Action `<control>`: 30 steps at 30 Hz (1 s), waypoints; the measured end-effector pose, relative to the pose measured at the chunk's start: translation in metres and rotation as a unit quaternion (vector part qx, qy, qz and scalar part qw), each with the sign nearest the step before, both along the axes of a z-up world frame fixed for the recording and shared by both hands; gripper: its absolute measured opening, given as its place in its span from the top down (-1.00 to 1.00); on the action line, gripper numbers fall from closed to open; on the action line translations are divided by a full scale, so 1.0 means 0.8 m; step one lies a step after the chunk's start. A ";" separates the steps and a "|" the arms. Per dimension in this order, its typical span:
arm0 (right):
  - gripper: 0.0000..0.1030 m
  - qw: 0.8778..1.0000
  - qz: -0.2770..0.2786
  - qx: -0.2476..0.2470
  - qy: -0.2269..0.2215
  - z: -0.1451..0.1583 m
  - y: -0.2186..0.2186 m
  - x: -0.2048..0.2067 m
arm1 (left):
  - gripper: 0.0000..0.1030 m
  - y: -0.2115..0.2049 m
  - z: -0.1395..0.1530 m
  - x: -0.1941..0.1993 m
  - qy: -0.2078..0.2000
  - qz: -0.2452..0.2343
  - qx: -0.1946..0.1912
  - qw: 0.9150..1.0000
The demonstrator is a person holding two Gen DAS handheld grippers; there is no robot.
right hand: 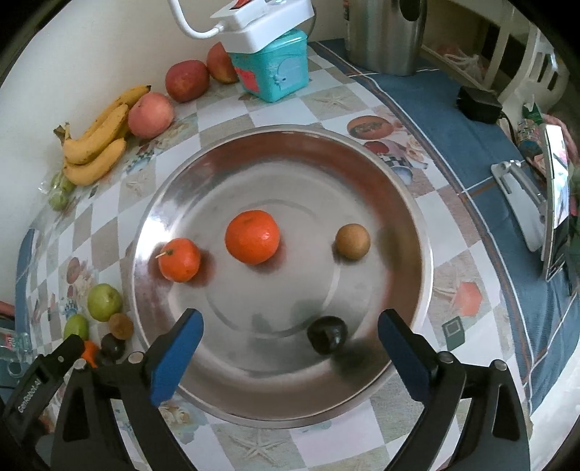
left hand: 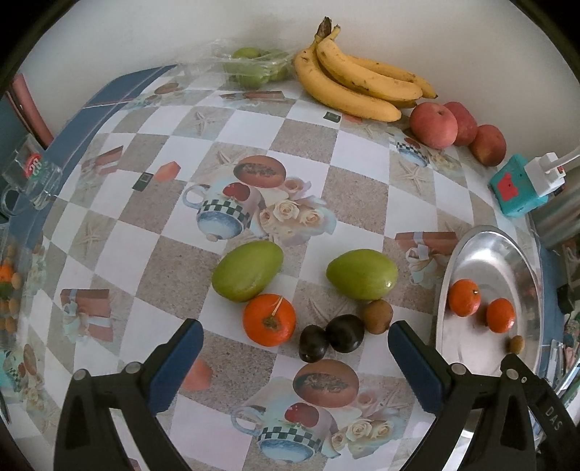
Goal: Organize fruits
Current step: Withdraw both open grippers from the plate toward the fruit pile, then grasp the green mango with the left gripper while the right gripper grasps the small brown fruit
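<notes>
My left gripper stands open just above the table. An orange, two dark plums and a brown kiwi lie between its fingers, untouched. Two green mangoes lie just beyond them. My right gripper hangs open over the round metal tray. A dark plum lies slightly blurred on the tray between its fingers, clear of both pads. The tray also holds two oranges and a small brown fruit.
Bananas, three red apples and bagged green fruits line the back wall. A teal box with a white power strip on it and a steel canister stand behind the tray. A glass mug sits at the left edge.
</notes>
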State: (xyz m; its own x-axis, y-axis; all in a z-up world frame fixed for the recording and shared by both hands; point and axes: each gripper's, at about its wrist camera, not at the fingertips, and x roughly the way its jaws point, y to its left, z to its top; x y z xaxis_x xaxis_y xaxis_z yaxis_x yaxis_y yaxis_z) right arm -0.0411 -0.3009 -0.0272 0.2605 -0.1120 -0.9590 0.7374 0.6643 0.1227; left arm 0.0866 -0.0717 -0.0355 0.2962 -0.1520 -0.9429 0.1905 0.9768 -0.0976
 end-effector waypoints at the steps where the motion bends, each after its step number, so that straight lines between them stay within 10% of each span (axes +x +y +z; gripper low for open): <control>1: -0.89 1.000 0.000 0.000 -0.001 0.000 0.000 0.000 | -1.00 0.000 0.000 0.000 -0.001 0.000 0.000 1.000; 30: -0.89 0.984 0.166 0.027 -0.059 0.009 0.124 0.089 | -1.00 0.131 0.039 0.050 -0.072 0.113 0.047 0.990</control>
